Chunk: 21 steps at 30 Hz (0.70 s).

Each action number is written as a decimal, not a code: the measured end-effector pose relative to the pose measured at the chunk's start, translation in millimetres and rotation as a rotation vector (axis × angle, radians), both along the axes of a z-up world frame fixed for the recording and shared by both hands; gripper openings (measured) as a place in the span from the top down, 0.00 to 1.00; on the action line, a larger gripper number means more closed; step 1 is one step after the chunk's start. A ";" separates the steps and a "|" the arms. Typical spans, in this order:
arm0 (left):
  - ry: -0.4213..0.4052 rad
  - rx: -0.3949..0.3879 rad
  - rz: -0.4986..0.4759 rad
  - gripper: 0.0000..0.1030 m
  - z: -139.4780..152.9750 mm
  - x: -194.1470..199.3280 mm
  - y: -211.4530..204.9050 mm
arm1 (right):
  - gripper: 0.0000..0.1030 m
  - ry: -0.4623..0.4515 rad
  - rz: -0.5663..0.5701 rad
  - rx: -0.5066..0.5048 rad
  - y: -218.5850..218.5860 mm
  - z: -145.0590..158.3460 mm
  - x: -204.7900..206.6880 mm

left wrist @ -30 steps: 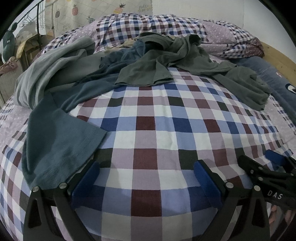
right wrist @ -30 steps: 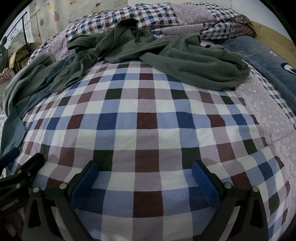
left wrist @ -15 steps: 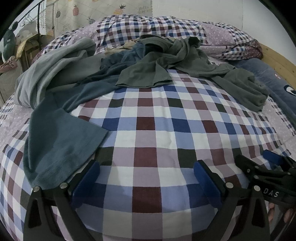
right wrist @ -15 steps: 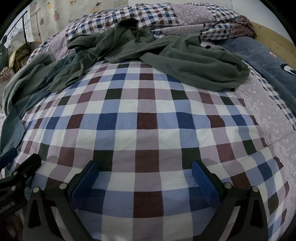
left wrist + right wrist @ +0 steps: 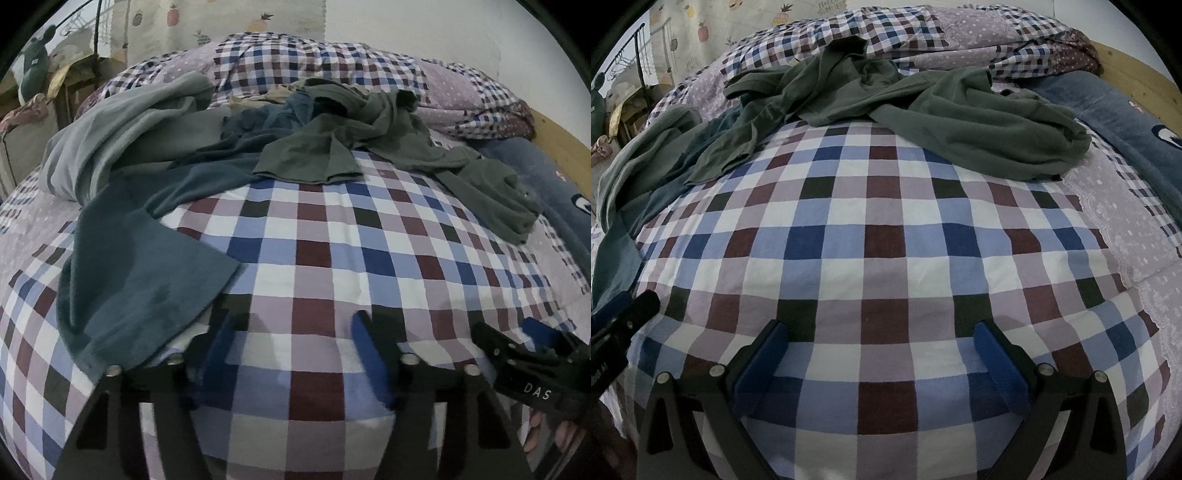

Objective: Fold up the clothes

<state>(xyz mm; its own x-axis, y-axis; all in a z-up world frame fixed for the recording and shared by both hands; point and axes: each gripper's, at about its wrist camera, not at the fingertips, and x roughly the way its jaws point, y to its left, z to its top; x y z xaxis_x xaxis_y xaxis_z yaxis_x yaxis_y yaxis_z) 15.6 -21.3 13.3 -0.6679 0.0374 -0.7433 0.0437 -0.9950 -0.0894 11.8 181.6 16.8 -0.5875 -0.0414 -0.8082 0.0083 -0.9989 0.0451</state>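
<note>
Both grippers are hanging low over the near edge of the bed (image 5: 886, 251), and no folding is happening yet; this looks like the picking step. The left gripper (image 5: 291, 343) is standing with its blue pads partly apart, holding nothing. The right gripper (image 5: 879, 347) is standing wide apart, holding nothing too. Just beside the left gripper, at the near left of the bed, the blue-green cloth (image 5: 140, 273) is lying flat. Farther back, the dark green shirt (image 5: 979, 125) is lying bunched across the middle and right. The light grey cloth (image 5: 122, 136) is lying at the far left. Next, I think the left gripper needs to reach the blue-green cloth's near edge and pinch it. Compared with a moment ago, the left gripper's pads are closer together, and its view is blurrier.
</note>
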 end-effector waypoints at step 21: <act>-0.009 0.066 -0.054 0.68 11.1 11.8 -15.2 | 0.16 0.036 0.045 -0.054 -6.6 8.4 7.0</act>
<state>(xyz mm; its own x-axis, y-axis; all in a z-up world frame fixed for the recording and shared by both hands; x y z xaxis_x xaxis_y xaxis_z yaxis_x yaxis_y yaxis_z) 27.4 -36.5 24.4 -0.6566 0.1224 -0.7442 -0.0083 -0.9879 -0.1551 18.7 175.0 25.1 -0.6127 -0.1112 -0.7824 0.0558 -0.9937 0.0975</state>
